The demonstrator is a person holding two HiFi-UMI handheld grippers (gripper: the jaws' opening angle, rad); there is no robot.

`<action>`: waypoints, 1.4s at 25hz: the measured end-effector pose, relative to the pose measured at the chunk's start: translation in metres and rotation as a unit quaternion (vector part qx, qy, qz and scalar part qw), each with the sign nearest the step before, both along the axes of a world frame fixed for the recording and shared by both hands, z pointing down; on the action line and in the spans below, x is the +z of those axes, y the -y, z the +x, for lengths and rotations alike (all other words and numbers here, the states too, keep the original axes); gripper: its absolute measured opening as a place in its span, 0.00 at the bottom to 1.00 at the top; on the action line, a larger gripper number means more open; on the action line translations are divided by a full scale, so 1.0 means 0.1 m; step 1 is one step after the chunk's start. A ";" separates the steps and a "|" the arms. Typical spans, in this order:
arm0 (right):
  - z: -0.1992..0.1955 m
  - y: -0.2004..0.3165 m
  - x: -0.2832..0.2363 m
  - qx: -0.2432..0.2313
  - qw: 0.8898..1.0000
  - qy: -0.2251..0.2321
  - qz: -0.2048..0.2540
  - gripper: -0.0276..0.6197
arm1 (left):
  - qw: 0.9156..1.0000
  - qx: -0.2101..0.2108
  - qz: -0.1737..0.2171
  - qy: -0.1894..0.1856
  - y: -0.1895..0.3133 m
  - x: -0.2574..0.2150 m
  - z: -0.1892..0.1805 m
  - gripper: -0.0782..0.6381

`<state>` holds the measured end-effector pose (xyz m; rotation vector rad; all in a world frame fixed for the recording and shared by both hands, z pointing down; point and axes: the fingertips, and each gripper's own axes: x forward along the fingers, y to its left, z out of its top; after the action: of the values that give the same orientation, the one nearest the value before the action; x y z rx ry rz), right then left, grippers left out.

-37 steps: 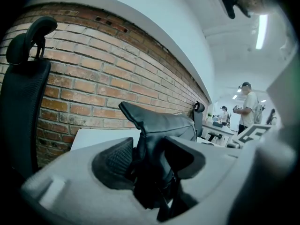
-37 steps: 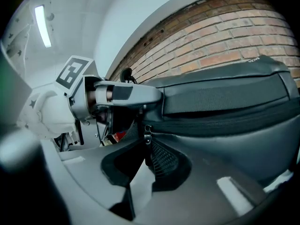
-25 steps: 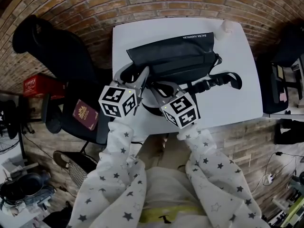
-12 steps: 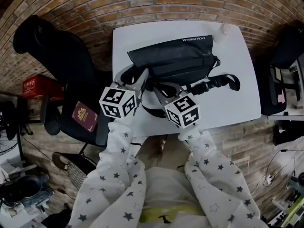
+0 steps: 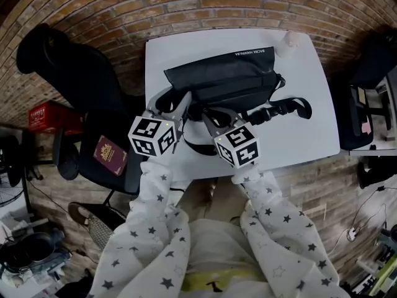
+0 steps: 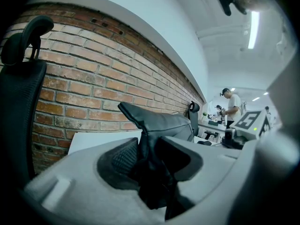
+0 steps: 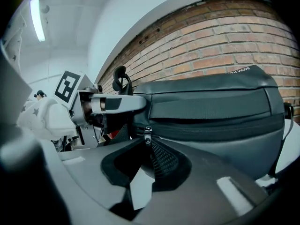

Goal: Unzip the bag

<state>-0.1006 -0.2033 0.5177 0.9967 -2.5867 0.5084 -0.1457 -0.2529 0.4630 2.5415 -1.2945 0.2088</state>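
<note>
While L fingers (image 6: 116,159) pinch the bag (image 6: 161,123) at its end, R fingers (image 7: 165,162) grip the zipper pull (image 7: 147,138).

Dim, vignetted fisheye frames; glaring ceiling light strip (image 7: 36,18)

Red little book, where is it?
In the head view, the red book lies on the black chair seat, on the left side, next to the white table.

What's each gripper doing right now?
Left gripper: closed on the bag, pinching its end.
Right gripper: closed on the zipper pull.
</note>
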 end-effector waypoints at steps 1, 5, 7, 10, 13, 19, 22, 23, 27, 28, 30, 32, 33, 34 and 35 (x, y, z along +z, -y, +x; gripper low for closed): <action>0.03 0.01 0.00 0.007 1.000 -0.001 0.000 0.11 | 1.000 0.000 0.000 0.000 0.00 0.00 0.00 0.32; 0.20 0.08 0.01 0.032 0.999 -0.008 0.001 0.11 | 1.000 -0.003 0.001 -0.002 0.00 0.00 -0.02 0.32; 0.21 0.08 0.01 0.028 0.999 -0.017 0.007 0.11 | 1.000 -0.007 0.003 -0.003 -0.01 0.00 -0.05 0.32; 0.19 0.07 0.02 0.029 0.999 -0.018 0.008 0.11 | 1.000 -0.012 0.002 -0.002 -0.02 0.00 -0.08 0.32; 0.22 0.09 0.03 0.043 0.999 -0.017 0.007 0.11 | 1.000 -0.015 0.001 -0.001 -0.03 0.01 -0.11 0.32; 0.32 0.13 0.01 0.058 0.998 -0.019 0.006 0.11 | 1.000 -0.031 0.001 -0.002 -0.04 0.02 -0.21 0.32; 0.36 0.14 0.02 0.064 0.998 -0.019 0.006 0.11 | 0.999 -0.039 0.001 -0.002 -0.04 0.03 -0.25 0.32; 0.36 0.14 0.03 0.064 0.998 -0.021 0.007 0.11 | 0.999 -0.041 0.001 -0.001 -0.04 0.03 -0.27 0.32; 0.40 0.16 0.03 0.073 0.997 -0.022 0.007 0.11 | 0.999 -0.051 0.000 0.000 -0.04 0.04 -0.32 0.32; 0.41 0.17 0.03 0.074 0.997 -0.023 0.007 0.11 | 0.999 -0.053 0.001 0.001 -0.04 0.05 -0.33 0.32; 0.43 0.17 0.02 0.076 0.997 -0.025 0.009 0.11 | 0.998 -0.058 0.001 0.001 -0.04 0.04 -0.36 0.32; 0.46 0.18 0.02 0.080 0.996 -0.025 0.010 0.11 | 0.998 -0.063 0.002 0.001 -0.04 0.05 -0.38 0.32; 0.47 0.18 0.02 0.080 0.996 -0.025 0.010 0.11 | 0.998 -0.066 0.002 0.001 -0.04 0.05 -0.39 0.32; 0.46 0.18 0.02 0.078 0.997 -0.027 0.011 0.11 | 0.998 -0.068 0.002 0.001 -0.04 0.05 -0.40 0.32; 0.45 0.18 0.02 0.076 0.997 -0.028 0.011 0.11 | 0.997 -0.071 0.002 0.001 -0.05 0.05 -0.41 0.32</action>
<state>-0.0555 -0.2210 0.5193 1.2044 -2.4849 0.4822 -0.1866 -0.2481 0.4683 2.4411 -1.4704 0.1789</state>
